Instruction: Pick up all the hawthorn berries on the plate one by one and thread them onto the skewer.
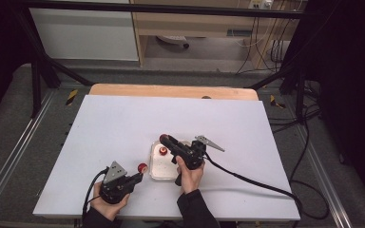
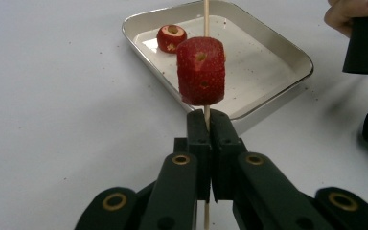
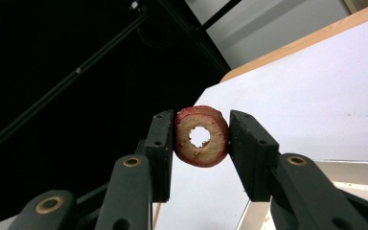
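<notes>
- Nearest to the person, the left gripper (image 1: 132,181) lies low over the white table (image 1: 114,128), and its black jaws are pressed together on a thin wooden skewer (image 2: 206,117).
- In the left gripper view the skewer stands straight up between the flat pads, and a red strawberry piece (image 2: 201,71) is threaded on it just above the jaw tips. The piece is blocky, with a dimpled, seeded skin and a small pale hole on the face toward the camera.
- Just behind it stands a shallow white tray (image 2: 287,48) with rounded corners and a shiny metal rim. A second strawberry piece (image 2: 171,38), round with a hollow pale top, lies in the far corner of it.
- Farther, the right gripper (image 1: 167,139) hovers above the tray in the high view. Its jaws pinch a ring-shaped slice (image 3: 202,136) from both sides: pale, rough flesh, a red edge and a round hole in the middle.
</notes>
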